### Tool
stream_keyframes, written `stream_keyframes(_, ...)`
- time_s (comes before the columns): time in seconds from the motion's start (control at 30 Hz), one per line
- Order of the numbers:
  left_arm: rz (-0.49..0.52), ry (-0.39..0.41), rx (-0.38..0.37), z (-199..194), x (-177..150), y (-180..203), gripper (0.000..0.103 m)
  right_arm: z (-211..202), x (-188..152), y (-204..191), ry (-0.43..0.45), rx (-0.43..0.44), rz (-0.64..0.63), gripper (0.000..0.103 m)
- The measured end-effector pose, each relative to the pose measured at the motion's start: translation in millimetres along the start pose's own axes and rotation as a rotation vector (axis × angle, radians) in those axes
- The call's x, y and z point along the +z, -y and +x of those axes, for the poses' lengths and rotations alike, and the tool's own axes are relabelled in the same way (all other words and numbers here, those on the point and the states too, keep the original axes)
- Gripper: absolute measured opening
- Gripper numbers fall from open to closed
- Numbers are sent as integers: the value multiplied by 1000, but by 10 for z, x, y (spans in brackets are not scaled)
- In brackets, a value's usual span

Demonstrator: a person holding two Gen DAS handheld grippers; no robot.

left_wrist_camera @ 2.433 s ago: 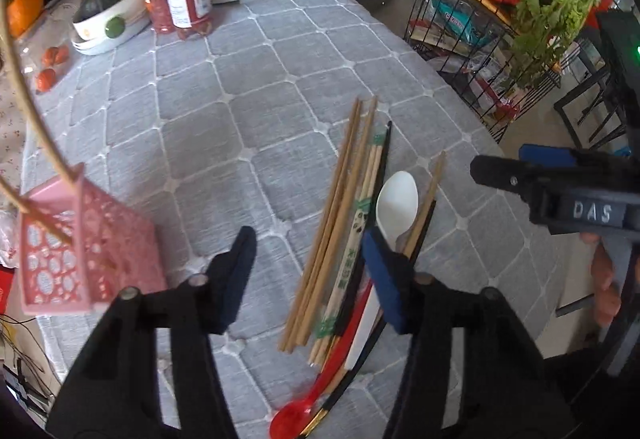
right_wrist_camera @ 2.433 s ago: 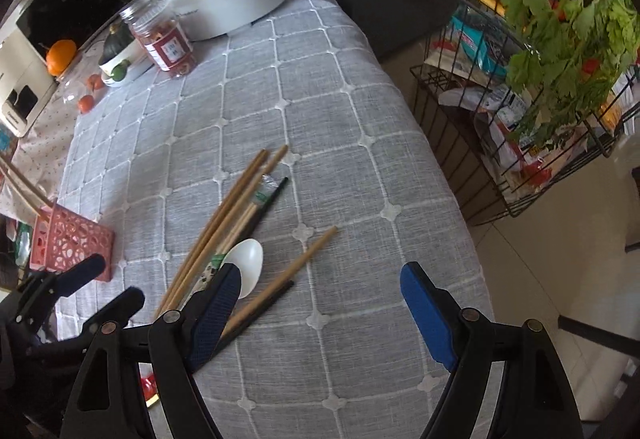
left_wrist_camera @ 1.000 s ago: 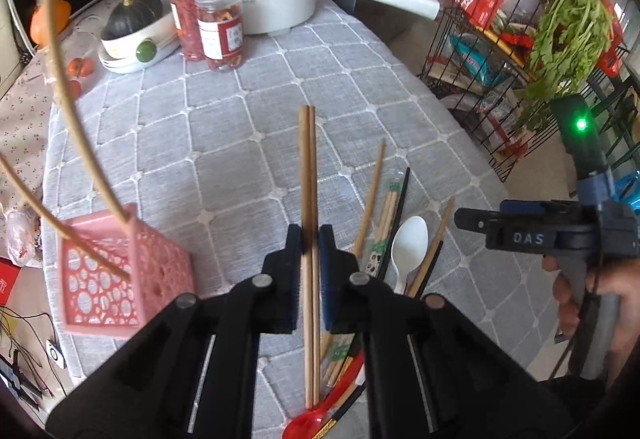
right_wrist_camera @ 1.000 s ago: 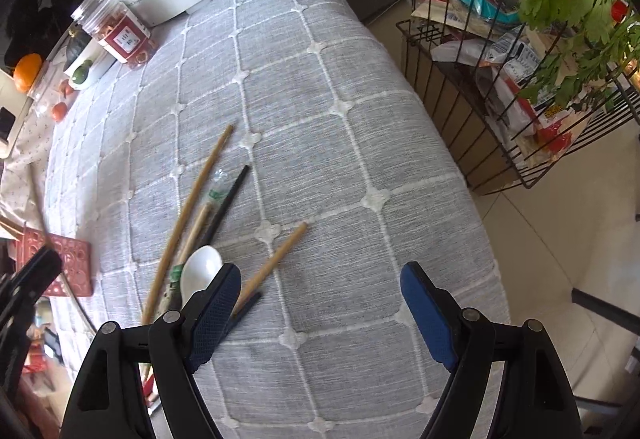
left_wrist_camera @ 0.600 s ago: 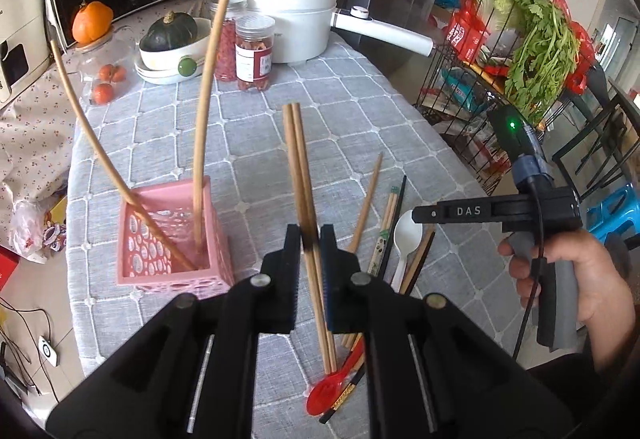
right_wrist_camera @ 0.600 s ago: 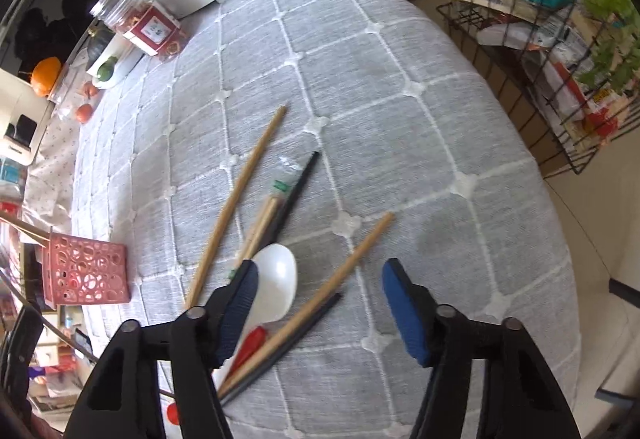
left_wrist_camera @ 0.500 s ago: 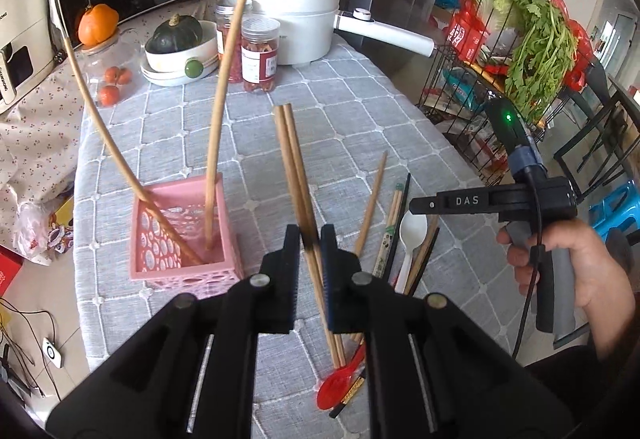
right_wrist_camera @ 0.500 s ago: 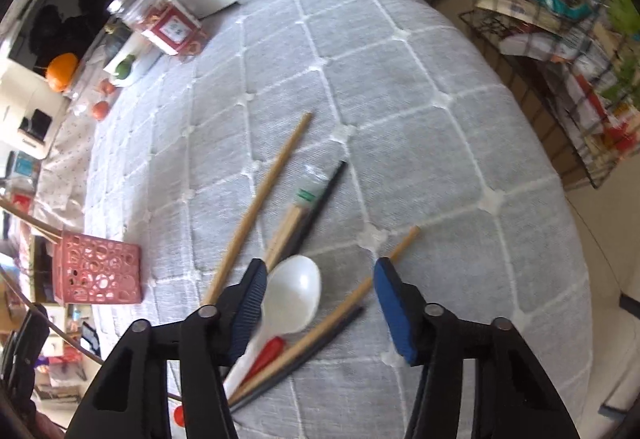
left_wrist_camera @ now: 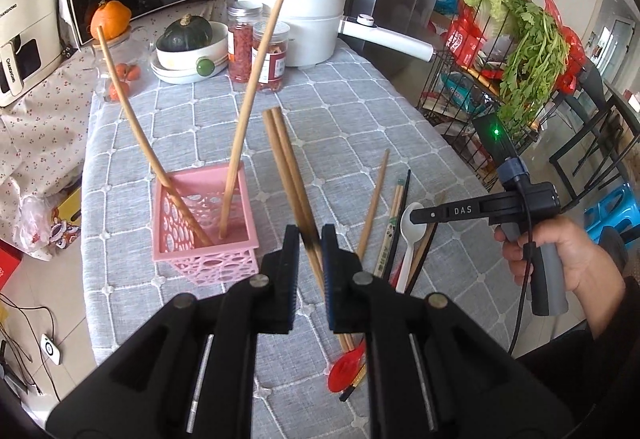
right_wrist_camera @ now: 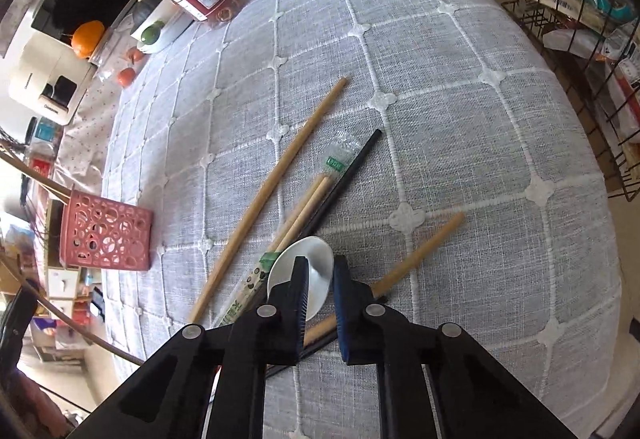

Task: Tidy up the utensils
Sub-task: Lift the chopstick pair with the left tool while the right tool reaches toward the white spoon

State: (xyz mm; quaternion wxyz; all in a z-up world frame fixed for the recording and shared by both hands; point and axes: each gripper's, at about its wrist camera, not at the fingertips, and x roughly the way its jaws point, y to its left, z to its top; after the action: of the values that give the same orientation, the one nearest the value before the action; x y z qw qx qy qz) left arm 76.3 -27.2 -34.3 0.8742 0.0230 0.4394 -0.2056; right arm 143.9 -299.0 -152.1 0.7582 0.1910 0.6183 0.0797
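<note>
My left gripper (left_wrist_camera: 310,243) is shut on a pair of brown wooden chopsticks (left_wrist_camera: 286,159), held above the table just right of the pink perforated basket (left_wrist_camera: 202,235), which holds two long wooden sticks (left_wrist_camera: 252,79). My right gripper (right_wrist_camera: 320,281) is closed down on the bowl of the white spoon (right_wrist_camera: 314,271), which lies in the pile of loose chopsticks (right_wrist_camera: 276,183) on the grey cloth. The right gripper also shows in the left wrist view (left_wrist_camera: 416,217) over the white spoon (left_wrist_camera: 412,235). A red spoon (left_wrist_camera: 346,371) lies near the table's front edge.
A white pot with a long handle (left_wrist_camera: 304,19), two jars (left_wrist_camera: 272,55), a bowl with a squash (left_wrist_camera: 190,47) and a microwave stand at the back. A wire rack with greens (left_wrist_camera: 520,51) stands right of the table. The basket also shows at left (right_wrist_camera: 104,235).
My left gripper closed on two chopsticks and lifted them toward the pink basket. My right gripper moved over the white spoon and its jaws closed in on it.
</note>
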Motion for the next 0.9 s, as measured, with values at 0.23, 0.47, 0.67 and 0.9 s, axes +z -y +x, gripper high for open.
stream_keyframes(0.23,8,26,7,-97,-21,32,11,-307,-50,-139,96,-32,-28,5)
stream_keyframes(0.47,29,95,24,-325,-10,60,10,-805,-174,-360,254,-114,-110,5)
stream_keyframes(0.67,35,161,21,-535,21,84,10,-1241,-277,-552,408,-133,-164,5)
stream_keyframes(0.9,23,269,8,-879,98,55,10,-1652,-386,-844,564,-96,-217,5)
